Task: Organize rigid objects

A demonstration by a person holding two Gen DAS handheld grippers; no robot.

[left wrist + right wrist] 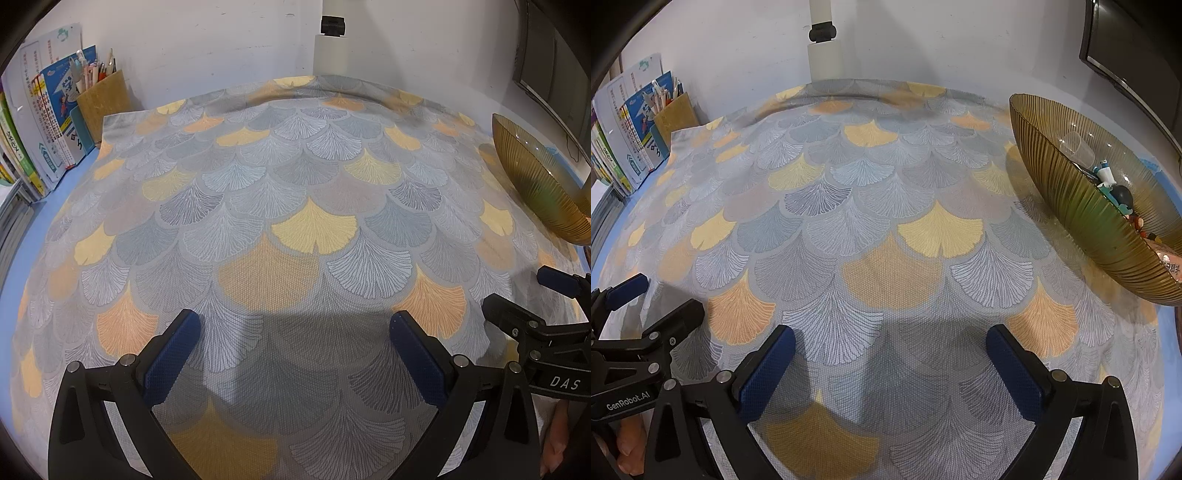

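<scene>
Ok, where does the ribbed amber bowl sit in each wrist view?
Left wrist: the ribbed amber bowl is at the right edge, partly cut off, its contents not visible.
Right wrist: the bowl is upper right, small objects visible inside.
Shared landmark: the brown pen holder at the upper left, beside the books.

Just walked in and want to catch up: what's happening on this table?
A person holds the left gripper and right gripper over a leaf-patterned cloth, both jaws wide open and empty. Small items, including a clear cup, already lie in the amber bowl at right. No loose items show on the cloth.
</scene>
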